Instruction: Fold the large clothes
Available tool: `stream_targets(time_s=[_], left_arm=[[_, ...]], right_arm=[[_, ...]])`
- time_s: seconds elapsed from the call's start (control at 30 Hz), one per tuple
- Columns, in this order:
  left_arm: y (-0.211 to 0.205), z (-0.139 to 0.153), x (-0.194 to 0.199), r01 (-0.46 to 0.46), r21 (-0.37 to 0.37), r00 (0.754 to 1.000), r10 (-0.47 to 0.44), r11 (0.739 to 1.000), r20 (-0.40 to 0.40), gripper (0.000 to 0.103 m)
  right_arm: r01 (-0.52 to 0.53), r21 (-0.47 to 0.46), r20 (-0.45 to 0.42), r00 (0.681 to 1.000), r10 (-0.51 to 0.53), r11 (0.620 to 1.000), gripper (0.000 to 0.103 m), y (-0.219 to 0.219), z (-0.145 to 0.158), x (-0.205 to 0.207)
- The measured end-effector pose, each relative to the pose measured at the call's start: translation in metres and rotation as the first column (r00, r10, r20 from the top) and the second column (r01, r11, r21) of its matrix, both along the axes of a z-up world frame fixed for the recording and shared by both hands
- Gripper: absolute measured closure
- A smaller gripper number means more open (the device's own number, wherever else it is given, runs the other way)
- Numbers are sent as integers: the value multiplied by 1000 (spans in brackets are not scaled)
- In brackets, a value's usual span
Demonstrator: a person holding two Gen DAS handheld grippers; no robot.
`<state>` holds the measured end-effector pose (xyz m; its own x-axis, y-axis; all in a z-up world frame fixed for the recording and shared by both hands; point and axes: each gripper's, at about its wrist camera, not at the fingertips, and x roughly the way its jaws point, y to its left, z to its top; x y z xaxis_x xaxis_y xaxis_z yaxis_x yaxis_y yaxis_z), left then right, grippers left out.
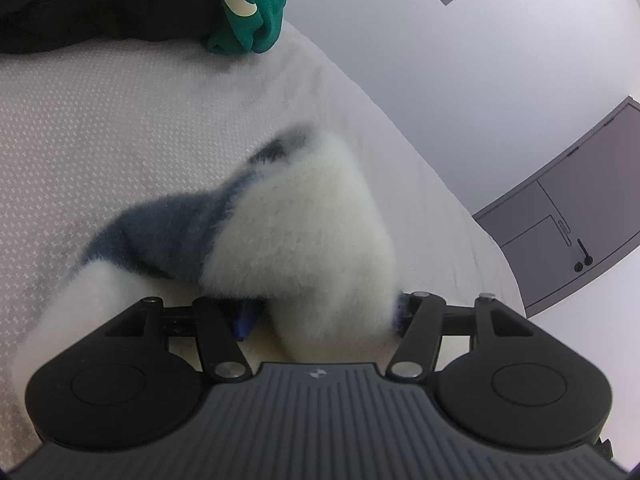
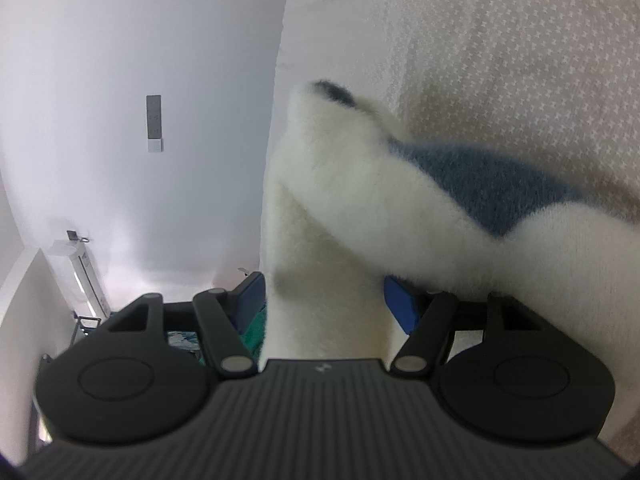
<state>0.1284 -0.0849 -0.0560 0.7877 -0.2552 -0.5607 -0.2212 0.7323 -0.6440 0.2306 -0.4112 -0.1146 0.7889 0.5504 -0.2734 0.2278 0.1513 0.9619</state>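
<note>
Left wrist: fuzzy sweater (image 1: 296,232) lengthwise away

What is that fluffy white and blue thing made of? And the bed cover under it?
The fluffy garment looks like soft fleece or faux fur: its hairy edges blur. The bed cover looks like thin woven cotton, matte, with tiny white printed marks.

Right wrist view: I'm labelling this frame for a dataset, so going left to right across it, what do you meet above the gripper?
Pale wall → grey wall panel → fluffy white garment → its blue patch → dotted bed cover.
</note>
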Motion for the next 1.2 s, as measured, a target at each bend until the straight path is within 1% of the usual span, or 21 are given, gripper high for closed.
stream_targets(time_s=[0.07,0.2,0.23,0.3,0.37,0.43,0.5,0.6,0.63,0.7,0.77,0.83,0.87,0.93,1.0,1.07,1.1,1.17,1.2], left_arm=[[0,7,-3,27,19,1000,-27,999,0,38],[4,17,-13,79,15,997,-79,997,-4,36],[6,19,-18,88,13,996,-88,996,-7,34],[11,23,-25,102,12,995,-102,995,-6,30],[16,30,-38,98,27,995,-98,995,8,21],[19,35,-53,89,35,995,-90,995,30,15],[18,39,-64,88,55,995,-90,995,42,15],[9,46,-73,92,112,994,-99,989,55,15],[3,48,-73,100,135,992,-109,986,62,15],[-9,54,-73,123,184,987,-140,975,80,15],[-22,58,-68,133,253,983,-160,958,92,15],[-36,59,-58,143,319,979,-181,937,93,15],[-42,58,-53,147,340,977,-189,929,94,15],[-52,55,-40,154,375,976,-200,914,87,15],[-57,50,-30,156,400,976,-203,903,78,15],[-61,44,-19,157,414,978,-200,897,63,15],[-62,40,-14,158,428,979,-199,890,52,15],[-65,33,0,165,485,979,-201,859,22,15],[-65,30,6,170,501,980,-200,849,7,15]], right_arm=[[-11,-3,4,1000,11,1000,35,-3,-1,-8],[-39,-8,3,999,39,999,35,-9,5,-17],[-51,-19,4,999,51,999,35,-9,7,-19],[-81,-83,5,997,81,993,35,-12,13,-26],[-94,-139,5,995,95,986,34,-14,19,-33],[-107,-146,-1,994,108,983,35,-15,20,-38],[-128,-183,-4,992,129,975,35,-14,23,-42],[-170,-286,3,984,178,943,34,-5,36,-49],[-180,-326,17,981,196,928,32,-1,42,-53],[-197,-405,42,971,233,893,32,10,53,-61],[-214,-470,76,957,281,857,31,22,63,-66],[-209,-537,103,945,310,817,31,33,71,-70],[-204,-576,109,940,322,792,31,38,74,-70],[-181,-663,118,933,341,726,31,48,79,-67],[-162,-741,110,928,357,651,32,59,81,-61],[-150,-798,99,923,372,584,33,70,80,-51],[-142,-816,98,921,376,561,33,74,79,-44],[-115,-847,108,919,379,518,33,81,77,-35],[-106,-856,111,919,380,507,33,83,75,-30]])
